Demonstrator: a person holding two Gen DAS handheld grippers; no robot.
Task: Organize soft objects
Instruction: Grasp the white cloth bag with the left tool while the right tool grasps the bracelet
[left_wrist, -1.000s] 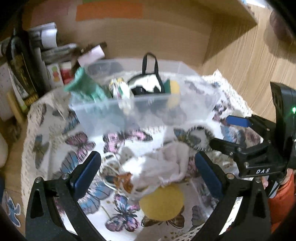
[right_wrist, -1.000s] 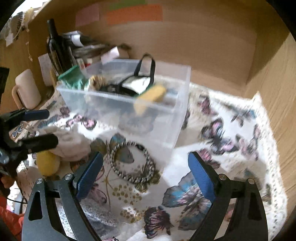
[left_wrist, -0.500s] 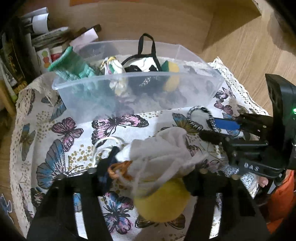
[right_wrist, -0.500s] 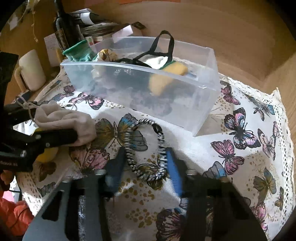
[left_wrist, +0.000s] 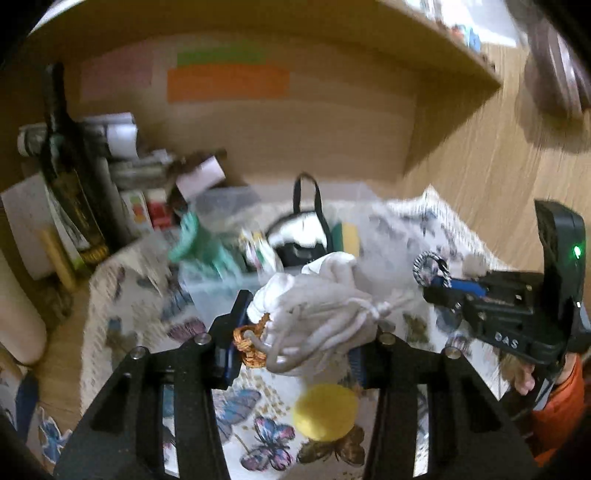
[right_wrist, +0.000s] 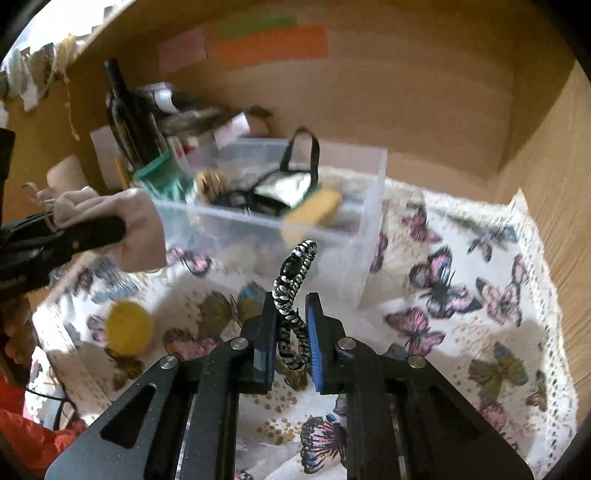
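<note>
My left gripper (left_wrist: 295, 325) is shut on a beige drawstring pouch (left_wrist: 317, 306) and holds it above the butterfly cloth (left_wrist: 129, 295); the pouch also shows in the right wrist view (right_wrist: 122, 225). My right gripper (right_wrist: 290, 325) is shut on a black-and-white braided band (right_wrist: 293, 280), lifted off the cloth; the band also shows in the left wrist view (left_wrist: 430, 267). A clear plastic bin (right_wrist: 351, 236) behind holds a green cloth (right_wrist: 162, 181), a black-strapped bag (right_wrist: 295, 177) and a yellow sponge (right_wrist: 314, 214). A yellow ball (left_wrist: 325, 411) lies on the cloth below the pouch.
Bottles, boxes and papers (left_wrist: 74, 177) crowd the back left corner. A pale mug (left_wrist: 16, 306) stands at the left. Wooden walls (right_wrist: 443, 110) close the back and right. The cloth's lace edge (right_wrist: 546, 295) runs along the right wall.
Both grippers closed from open, the left on the pouch and the right on the braided band, and both lifted them off the cloth. The yellow ball stayed on the cloth.
</note>
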